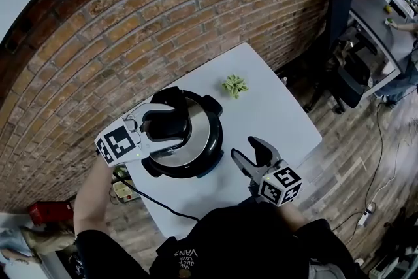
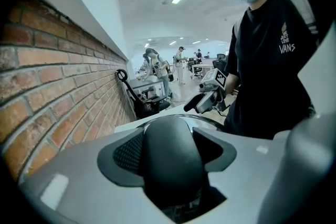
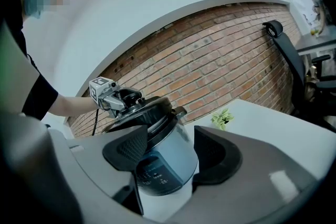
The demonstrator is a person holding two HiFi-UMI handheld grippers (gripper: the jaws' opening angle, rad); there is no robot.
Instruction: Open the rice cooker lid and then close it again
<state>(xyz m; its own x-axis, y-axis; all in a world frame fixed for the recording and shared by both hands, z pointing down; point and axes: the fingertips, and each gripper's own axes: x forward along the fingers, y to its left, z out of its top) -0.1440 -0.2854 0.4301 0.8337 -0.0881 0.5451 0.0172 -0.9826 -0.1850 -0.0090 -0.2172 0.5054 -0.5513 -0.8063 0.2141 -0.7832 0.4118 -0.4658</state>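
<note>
The cooker [image 1: 210,147] stands on the table [image 1: 274,108], and its lid [image 1: 199,115] lies down on it, or very nearly. The left gripper [image 1: 160,134] is over the cooker, its jaws clamped on the lid's black handle [image 2: 170,157], with a pad at each side. The right gripper [image 1: 244,149] waits just in front of the cooker, jaws apart and empty. I judge the opening is only starting. If so, lifting and closing are both left.
</note>
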